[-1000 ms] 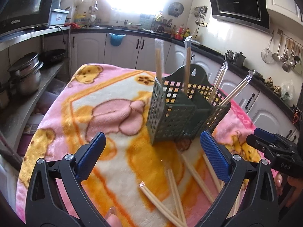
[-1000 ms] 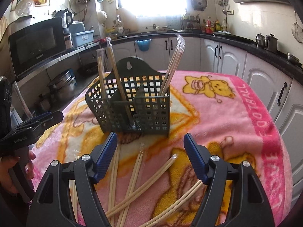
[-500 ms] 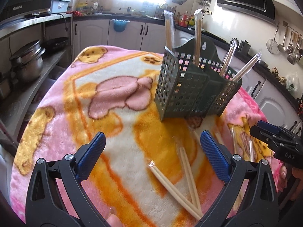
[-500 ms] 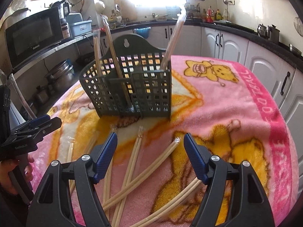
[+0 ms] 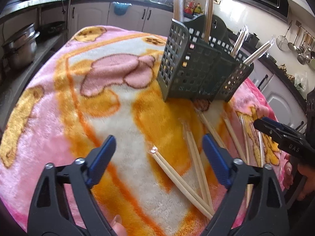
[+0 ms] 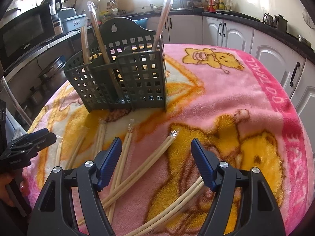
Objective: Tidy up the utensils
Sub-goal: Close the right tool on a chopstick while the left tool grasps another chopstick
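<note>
My left gripper (image 5: 157, 157) has just been closing its jaws; they stand apart, with wrapped chopstick pairs (image 5: 177, 177) on the blanket (image 5: 59, 98) between and below them. The green holder (image 5: 196, 68) stands beyond, upright. My right gripper (image 6: 156, 157) is spread wide above loose pairs, gripping nothing.
</note>
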Demonstrator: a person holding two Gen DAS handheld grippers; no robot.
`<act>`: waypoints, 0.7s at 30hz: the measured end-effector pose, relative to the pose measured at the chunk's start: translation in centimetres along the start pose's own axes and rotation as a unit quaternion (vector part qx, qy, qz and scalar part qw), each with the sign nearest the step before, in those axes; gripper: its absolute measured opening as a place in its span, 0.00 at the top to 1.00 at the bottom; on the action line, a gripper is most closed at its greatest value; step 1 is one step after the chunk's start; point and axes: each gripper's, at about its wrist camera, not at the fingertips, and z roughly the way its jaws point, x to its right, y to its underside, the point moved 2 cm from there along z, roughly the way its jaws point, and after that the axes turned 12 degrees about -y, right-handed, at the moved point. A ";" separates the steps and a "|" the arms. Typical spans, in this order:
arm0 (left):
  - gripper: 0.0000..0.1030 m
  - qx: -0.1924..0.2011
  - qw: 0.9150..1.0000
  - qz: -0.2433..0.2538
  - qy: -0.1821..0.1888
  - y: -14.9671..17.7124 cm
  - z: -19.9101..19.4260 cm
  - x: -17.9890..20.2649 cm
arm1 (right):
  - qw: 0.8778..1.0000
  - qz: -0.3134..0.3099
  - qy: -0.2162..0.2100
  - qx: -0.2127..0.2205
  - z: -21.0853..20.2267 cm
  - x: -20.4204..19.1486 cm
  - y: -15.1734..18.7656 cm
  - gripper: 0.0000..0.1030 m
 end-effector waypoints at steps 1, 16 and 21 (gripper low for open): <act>0.31 -0.009 1.000 -0.002 0.004 0.2 0.3 0.0 | 1.000 0.000 0.002 -0.002 0.2 0.1 0.0 0.32; 0.91 -0.040 0.999 -0.011 0.010 0.4 2.5 -0.1 | 0.999 0.029 0.016 -0.028 3.1 2.4 -1.0 0.38; 0.94 -0.041 0.999 -0.021 0.018 0.3 2.5 -0.6 | 0.997 0.050 0.004 -0.052 4.9 3.5 -1.0 0.65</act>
